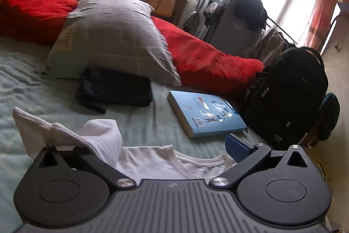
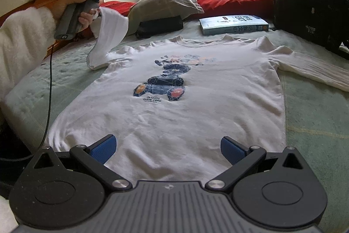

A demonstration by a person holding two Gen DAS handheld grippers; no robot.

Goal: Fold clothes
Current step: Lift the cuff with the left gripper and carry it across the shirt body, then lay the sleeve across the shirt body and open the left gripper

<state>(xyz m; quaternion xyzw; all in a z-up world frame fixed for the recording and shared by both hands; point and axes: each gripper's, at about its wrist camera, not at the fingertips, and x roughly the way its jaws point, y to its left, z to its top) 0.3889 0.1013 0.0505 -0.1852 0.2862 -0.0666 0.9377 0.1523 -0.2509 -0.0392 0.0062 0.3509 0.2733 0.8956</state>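
A white shirt (image 2: 174, 102) lies flat on the green bed (image 2: 316, 123), collar toward the grey pillow (image 2: 165, 3). The left gripper (image 1: 150, 145) stands wide apart — one sleeve (image 2: 109, 36) draped over a finger, lifted. The right gripper (image 2: 168, 149) hovers at the hem — spread, empty.

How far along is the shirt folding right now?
Done: the white long-sleeve shirt lies spread face up on the bed. In hand: one sleeve is lifted, though the left gripper's jaws look open. Left: the other sleeve lies outstretched, the body is unfolded, and the right gripper is open.
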